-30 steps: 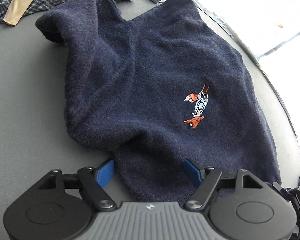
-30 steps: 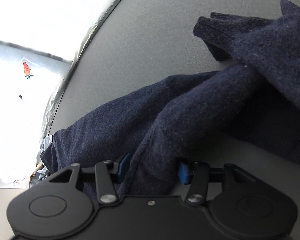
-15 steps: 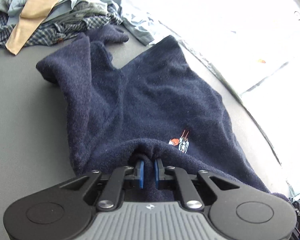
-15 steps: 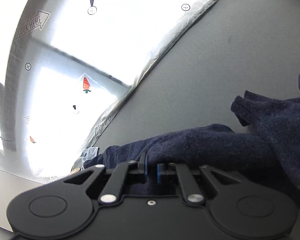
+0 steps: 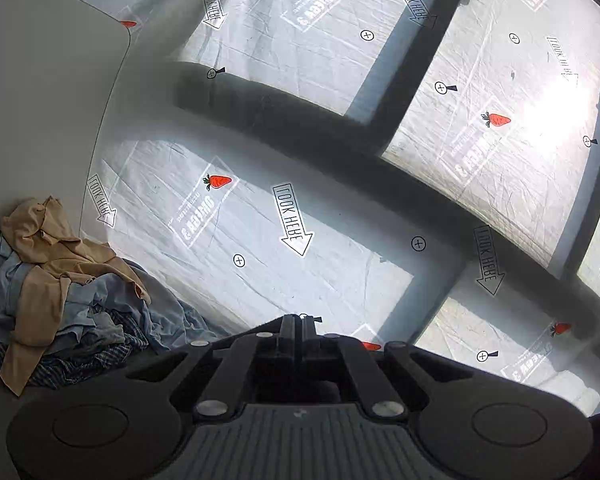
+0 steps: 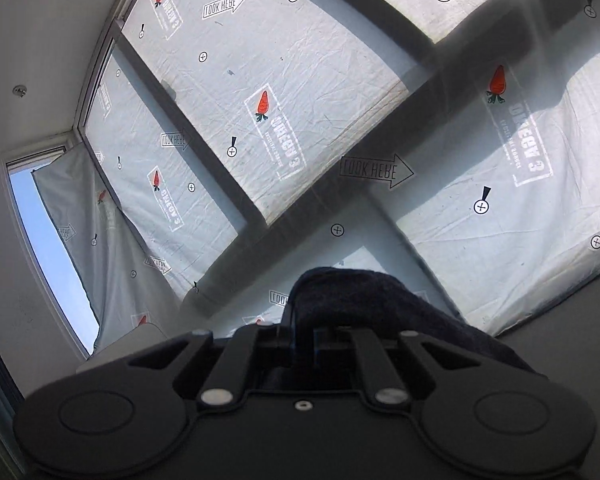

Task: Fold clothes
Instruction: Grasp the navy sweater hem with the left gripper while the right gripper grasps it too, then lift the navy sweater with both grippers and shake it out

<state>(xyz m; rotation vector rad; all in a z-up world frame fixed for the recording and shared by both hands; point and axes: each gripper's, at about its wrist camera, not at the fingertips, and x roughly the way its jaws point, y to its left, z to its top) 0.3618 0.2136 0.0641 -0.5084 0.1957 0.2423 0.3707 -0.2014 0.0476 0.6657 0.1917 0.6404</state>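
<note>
left wrist — tilted up | right wrist — likewise | shared: perhaps sheeted window (image 5: pixel 300 220)

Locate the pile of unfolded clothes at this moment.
Left wrist view, lower left: the pile of unfolded clothes sits beside the printed window film.

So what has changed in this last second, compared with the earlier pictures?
Both grippers, left gripper and right gripper, closed on the navy fleece and swung up from the table; both cameras now face the covered window. The clothes pile stayed put.
</note>
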